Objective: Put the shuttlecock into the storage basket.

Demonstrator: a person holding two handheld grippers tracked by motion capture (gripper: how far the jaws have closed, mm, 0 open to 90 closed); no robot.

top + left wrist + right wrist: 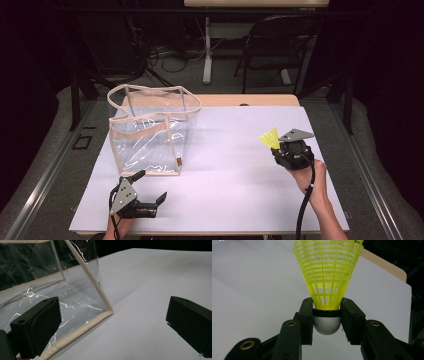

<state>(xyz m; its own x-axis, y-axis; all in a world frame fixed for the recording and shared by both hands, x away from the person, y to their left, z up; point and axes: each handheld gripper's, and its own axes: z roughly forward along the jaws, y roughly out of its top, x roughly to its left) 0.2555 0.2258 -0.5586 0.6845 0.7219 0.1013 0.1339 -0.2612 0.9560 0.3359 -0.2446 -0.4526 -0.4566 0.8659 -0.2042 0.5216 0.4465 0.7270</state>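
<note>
A yellow plastic shuttlecock (270,138) with a silver rounded base (327,323) is held above the white table (235,165) at the right. My right gripper (327,315) is shut on its base, skirt pointing away from the hand. A clear plastic bag (150,130) with cream trim stands upright and open at the left of the table. My left gripper (150,187) rests near the table's front edge, just in front of the bag's near bottom corner (108,311). Its jaws stand wide open with nothing between them.
A dark folding chair (280,45) and a table leg (207,50) stand beyond the far edge. Cables lie on the floor behind the bag. A strip of bare wood (250,100) shows at the table's far side.
</note>
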